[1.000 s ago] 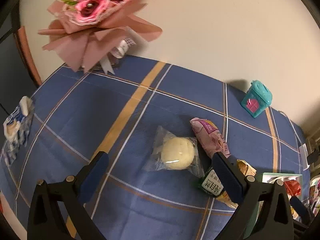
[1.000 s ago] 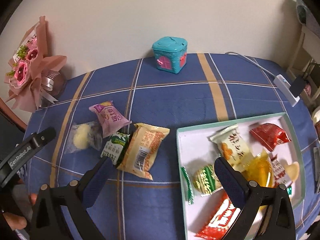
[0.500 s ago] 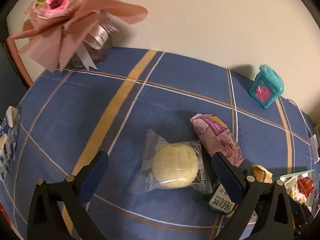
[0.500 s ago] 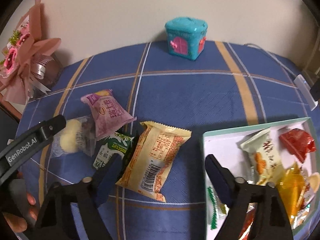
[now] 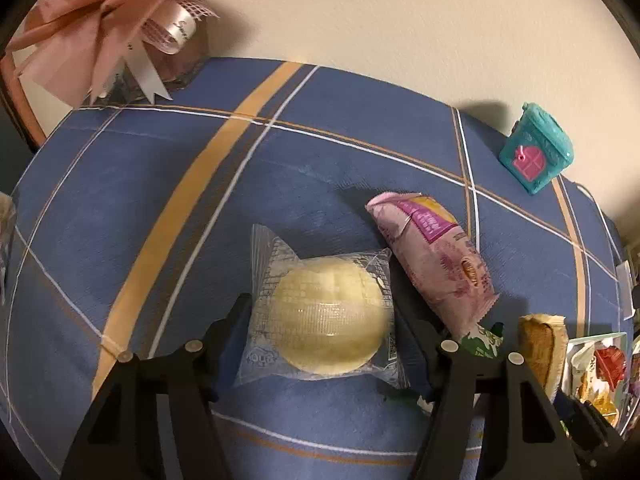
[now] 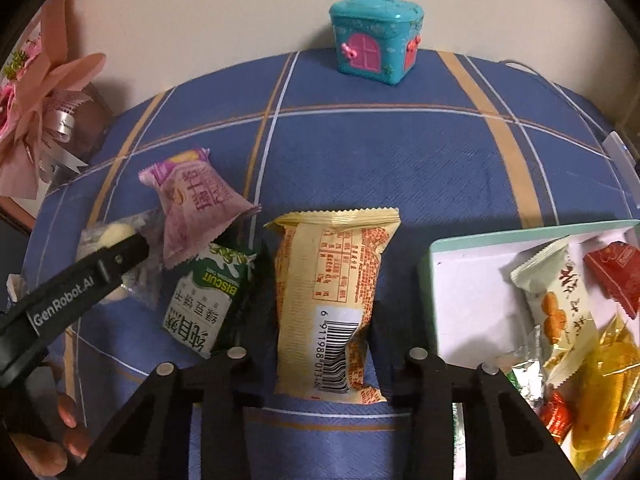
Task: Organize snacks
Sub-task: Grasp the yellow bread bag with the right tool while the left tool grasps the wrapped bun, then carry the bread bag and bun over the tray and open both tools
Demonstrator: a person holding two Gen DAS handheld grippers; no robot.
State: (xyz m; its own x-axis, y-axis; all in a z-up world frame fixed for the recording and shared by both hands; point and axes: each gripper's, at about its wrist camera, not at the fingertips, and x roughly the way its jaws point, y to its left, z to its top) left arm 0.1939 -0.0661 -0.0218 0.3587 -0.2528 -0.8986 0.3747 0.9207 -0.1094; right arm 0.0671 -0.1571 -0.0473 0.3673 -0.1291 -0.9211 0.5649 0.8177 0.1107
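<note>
- A blue tablecloth (image 6: pixel 400 168) with orange and white stripes covers the table, which runs back to a plain cream wall (image 5: pixel 400 20).
- Nearest in the right wrist view, the right gripper (image 6: pixel 326 364) has its jaws spread on either side of the yellow snack packet (image 6: pixel 332 296); whether the pads touch the wrapper I cannot tell.
- Nearest in the left wrist view, the left gripper (image 5: pixel 322 328) brackets the clear-wrapped round pastry (image 5: pixel 326 322), jaws apart and close against the wrapper's two ends; a firm pinch cannot be told.
- Just right of the yellow packet sits the pale green tray (image 6: pixel 430 276), holding several wrapped snacks.
- Left of the yellow packet lies the green biscuit packet (image 6: pixel 206 300), partly under the pink snack packet (image 6: pixel 196 208).
- The pink packet lies just beside the round pastry on its right, in the left wrist view.
- At the right view's lower left, the person's hand (image 6: pixel 60 436) grips the left tool.
- Farther back, a teal toy house (image 6: pixel 376 46) stands by the wall.
- A pink bouquet (image 5: pixel 116 28) sits at the far left corner.
</note>
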